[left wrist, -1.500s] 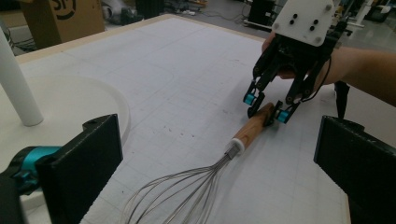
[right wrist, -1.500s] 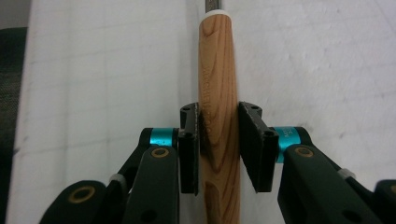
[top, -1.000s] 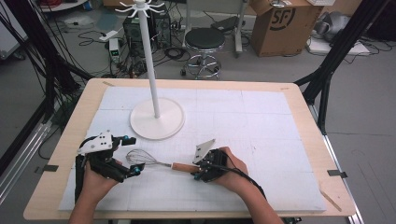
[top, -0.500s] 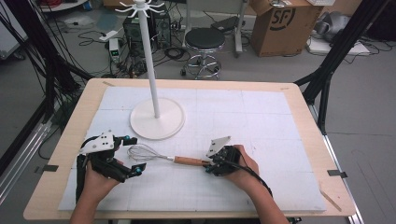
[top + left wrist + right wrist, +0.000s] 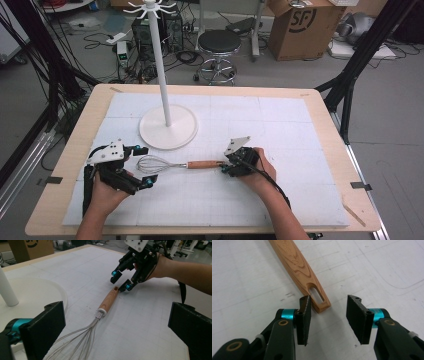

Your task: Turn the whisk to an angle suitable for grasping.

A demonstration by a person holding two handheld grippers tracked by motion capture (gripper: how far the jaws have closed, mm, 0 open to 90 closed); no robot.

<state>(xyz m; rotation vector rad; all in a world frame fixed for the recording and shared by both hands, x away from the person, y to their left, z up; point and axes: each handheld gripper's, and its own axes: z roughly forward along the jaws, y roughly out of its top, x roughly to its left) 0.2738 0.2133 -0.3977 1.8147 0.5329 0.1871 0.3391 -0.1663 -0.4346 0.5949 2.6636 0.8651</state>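
Your right gripper (image 5: pixel 231 165) is sitting at the butt end of the whisk (image 5: pixel 176 164), jaws parted with a gap and having just eased open a touch, gripping nothing: in the right gripper view the slotted tip of the wooden handle (image 5: pixel 300 267) pokes in just ahead of the pads, almost against one pad (image 5: pixel 304 315) and well off the other. The whisk lies flat on the white mat (image 5: pixel 280 130), wire head pointing toward your left gripper (image 5: pixel 144 166), handle pointing toward your right, just in front of the round base of the white stand (image 5: pixel 168 131). Your left gripper is wide open, its jaws either side of the wire loops (image 5: pixel 75 345) and not pressing them. If the aim is to pick the whisk up by the handle, I'd say centre it first: shift the right gripper sideways so the handle runs down the middle of the gap, not hugging one pad, then slide forward until the pads cover solid wood beyond the hanging slot. Close slowly and squarely; a pinch at the very tip would likely let the long whisk swing or twist. Keep the jaws low to the mat, and keep the left jaws clear of the wires unless you mean to steady them.
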